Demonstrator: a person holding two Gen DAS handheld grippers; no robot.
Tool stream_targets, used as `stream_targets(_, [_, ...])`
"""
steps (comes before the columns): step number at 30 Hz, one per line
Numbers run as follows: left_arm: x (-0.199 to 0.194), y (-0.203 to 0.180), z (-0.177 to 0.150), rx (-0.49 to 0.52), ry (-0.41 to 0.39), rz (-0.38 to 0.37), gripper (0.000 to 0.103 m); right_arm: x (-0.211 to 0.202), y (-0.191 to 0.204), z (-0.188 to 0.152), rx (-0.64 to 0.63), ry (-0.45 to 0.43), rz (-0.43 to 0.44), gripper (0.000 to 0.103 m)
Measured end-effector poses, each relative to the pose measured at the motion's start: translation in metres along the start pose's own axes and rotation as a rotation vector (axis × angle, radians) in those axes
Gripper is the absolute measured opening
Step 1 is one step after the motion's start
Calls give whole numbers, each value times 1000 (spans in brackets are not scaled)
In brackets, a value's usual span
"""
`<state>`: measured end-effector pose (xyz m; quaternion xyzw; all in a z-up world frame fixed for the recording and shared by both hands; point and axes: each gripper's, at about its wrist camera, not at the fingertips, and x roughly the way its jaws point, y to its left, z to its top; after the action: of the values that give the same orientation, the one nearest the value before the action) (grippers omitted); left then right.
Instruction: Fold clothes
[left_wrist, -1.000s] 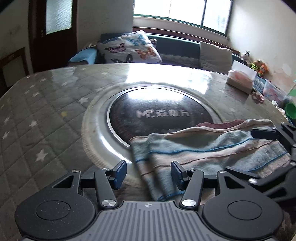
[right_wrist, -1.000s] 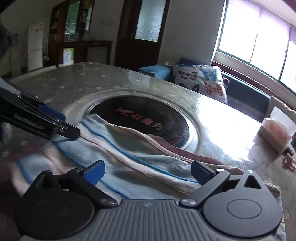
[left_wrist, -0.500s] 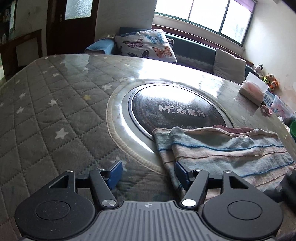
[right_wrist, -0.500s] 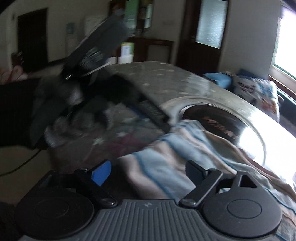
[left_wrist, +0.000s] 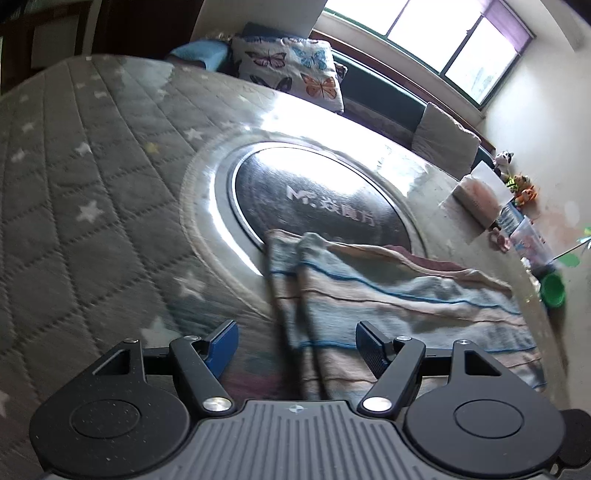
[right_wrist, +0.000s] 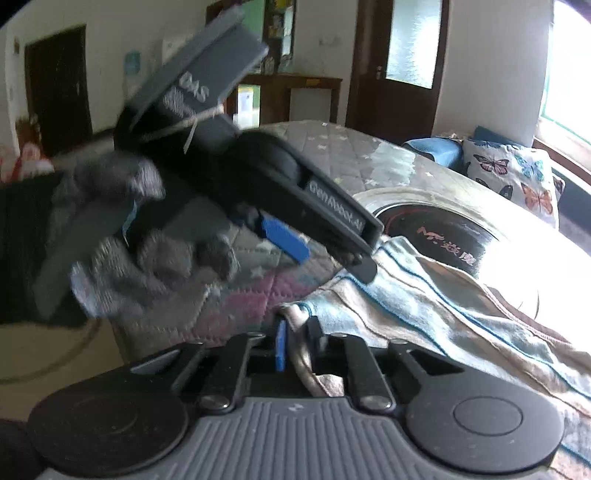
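Note:
A blue-and-beige striped cloth (left_wrist: 406, 306) lies folded on the quilted table, partly over the dark round turntable (left_wrist: 321, 199). My left gripper (left_wrist: 295, 343) hovers over the cloth's near left edge. Its jaws are opening, and the cloth edge lies below the gap with no pad touching it. In the right wrist view, my right gripper (right_wrist: 295, 339) has its jaws closing, and the pads pinch a corner of the cloth (right_wrist: 443, 302). The left gripper (right_wrist: 325, 254) shows there too, held by a grey-gloved hand (right_wrist: 147, 258) just above the cloth.
A tissue box (left_wrist: 476, 195), a plastic container and a green cup (left_wrist: 553, 290) stand near the table's far right edge. Behind the table is a sofa with a butterfly pillow (left_wrist: 291, 70). The grey starred quilt (left_wrist: 92, 184) stretches off to the left.
My right gripper swung left to the cloth's near corner and closed on it. The left gripper's jaws widened, and it rolled a little while staying near the cloth's edge.

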<state>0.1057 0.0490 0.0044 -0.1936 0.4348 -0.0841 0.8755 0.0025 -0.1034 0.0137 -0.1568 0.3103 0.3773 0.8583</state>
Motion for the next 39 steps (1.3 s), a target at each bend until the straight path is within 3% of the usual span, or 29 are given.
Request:
stream_targets(6, [6, -3, 3, -113, 49, -56, 68, -21, -15, 5, 75, -55, 24, 8])
stream_targets(13, [21, -4, 2, -220, 95, -113, 16, -35, -30, 4, 115, -93, 51, 8])
stream_targets(17, [22, -7, 3, -211, 86, -100, 14, -43, -47, -1, 167, -104, 79, 22])
stream_targets(19, [22, -8, 3, -204, 85, -94, 14, -50, -60, -4, 196, -117, 67, 22])
stream_targets(23, [22, -11, 3, -188, 79, -87, 14, -52, -95, -13, 272, -108, -21, 22])
stream_targets(30, [20, -11, 3, -176, 79, -86, 14, -16, -158, -27, 342, -11, -239, 22])
stream_targets(34, [21, -11, 4, -170, 80, -92, 14, 11, -179, -30, 348, 40, -272, 21])
stream_targets(39, [21, -12, 5, -155, 82, -95, 14, 29, -184, -24, 332, 30, -298, 22])
